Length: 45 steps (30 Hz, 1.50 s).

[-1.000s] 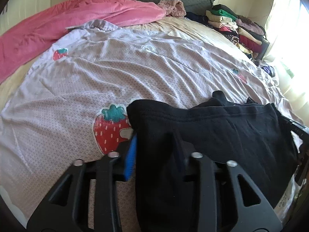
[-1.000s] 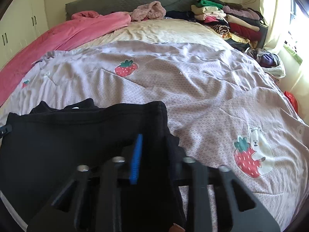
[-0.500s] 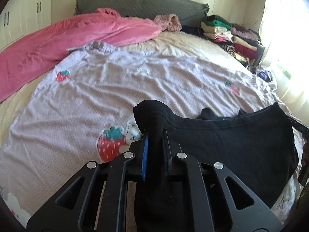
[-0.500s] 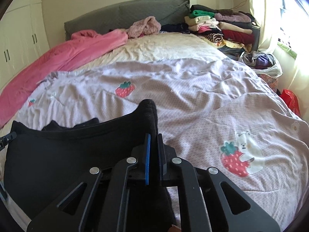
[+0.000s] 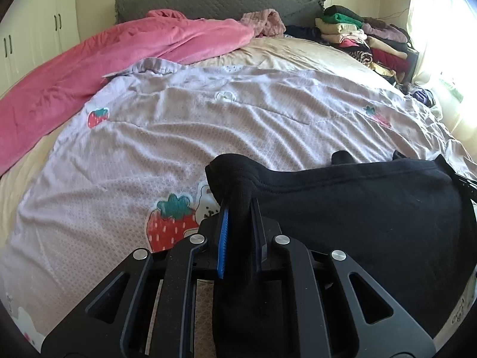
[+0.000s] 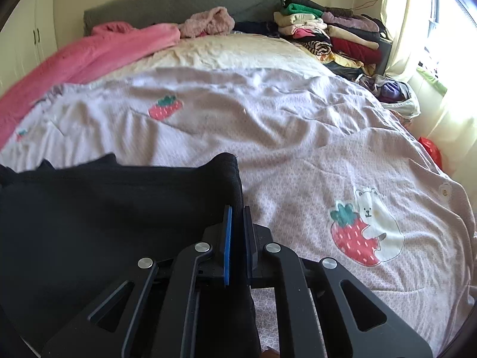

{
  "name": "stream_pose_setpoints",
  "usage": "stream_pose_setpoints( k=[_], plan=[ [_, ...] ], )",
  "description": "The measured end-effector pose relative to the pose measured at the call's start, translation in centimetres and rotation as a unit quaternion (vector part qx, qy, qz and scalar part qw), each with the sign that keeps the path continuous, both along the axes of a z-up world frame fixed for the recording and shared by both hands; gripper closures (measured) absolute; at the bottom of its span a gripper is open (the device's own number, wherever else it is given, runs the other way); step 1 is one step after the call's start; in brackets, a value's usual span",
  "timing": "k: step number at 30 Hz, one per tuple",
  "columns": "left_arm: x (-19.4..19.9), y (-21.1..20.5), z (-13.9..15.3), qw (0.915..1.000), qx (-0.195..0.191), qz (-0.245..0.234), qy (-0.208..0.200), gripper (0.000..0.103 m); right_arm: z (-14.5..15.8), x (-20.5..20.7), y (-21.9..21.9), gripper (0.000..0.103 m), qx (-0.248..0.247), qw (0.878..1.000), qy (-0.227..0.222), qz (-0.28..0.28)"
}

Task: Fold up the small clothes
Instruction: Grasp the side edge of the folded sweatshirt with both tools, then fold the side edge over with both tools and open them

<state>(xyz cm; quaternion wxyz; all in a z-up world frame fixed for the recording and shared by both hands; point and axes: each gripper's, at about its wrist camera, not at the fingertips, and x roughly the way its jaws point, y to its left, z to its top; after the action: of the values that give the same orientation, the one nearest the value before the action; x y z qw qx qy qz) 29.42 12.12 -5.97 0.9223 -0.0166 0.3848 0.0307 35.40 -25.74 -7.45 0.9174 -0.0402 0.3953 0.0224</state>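
Grippers first: we see the left gripper pinched tight on one top corner of a black garment, cloth bunched between its blue pad and the dark one. We find the right gripper likewise clamped on the opposite corner, jaws nearly together with only fabric between. Garment hangs stretched between the two tools, over the near edge of a lilac strawberry-print quilt spread on the bed. Pink blanket lies along the far left; a stack of folded clothes sits by the headboard on the right. We cannot make out the garment's lower part, cut off below both views, nor what kind of garment it is. Window side is washed out by glare.
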Motion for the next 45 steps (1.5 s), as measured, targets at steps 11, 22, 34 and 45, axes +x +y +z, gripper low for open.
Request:
stream_pose_setpoints(
  k=[11,22,34,45],
  plan=[
    [-0.4,0.0,-0.5,0.9999,0.013,0.006,0.004,0.089,-0.7,-0.2,-1.3,0.071,0.011,0.999,0.020,-0.028],
    [-1.4,0.0,-0.4,0.9998,0.015,0.015,0.007,0.072,-0.2,-1.3,-2.7,0.049,0.035,0.997,0.029,-0.056],
    [-4.2,-0.9,2.2,0.9998,-0.006,0.005,-0.017,0.052,3.0,-5.5,-1.9,0.036,0.088,0.996,-0.005,-0.029],
    [-8.3,-4.0,2.6,0.9993,0.004,-0.034,-0.015,0.034,3.6,-11.1,2.2,0.036,0.103,0.994,-0.016,0.035]
  ],
)
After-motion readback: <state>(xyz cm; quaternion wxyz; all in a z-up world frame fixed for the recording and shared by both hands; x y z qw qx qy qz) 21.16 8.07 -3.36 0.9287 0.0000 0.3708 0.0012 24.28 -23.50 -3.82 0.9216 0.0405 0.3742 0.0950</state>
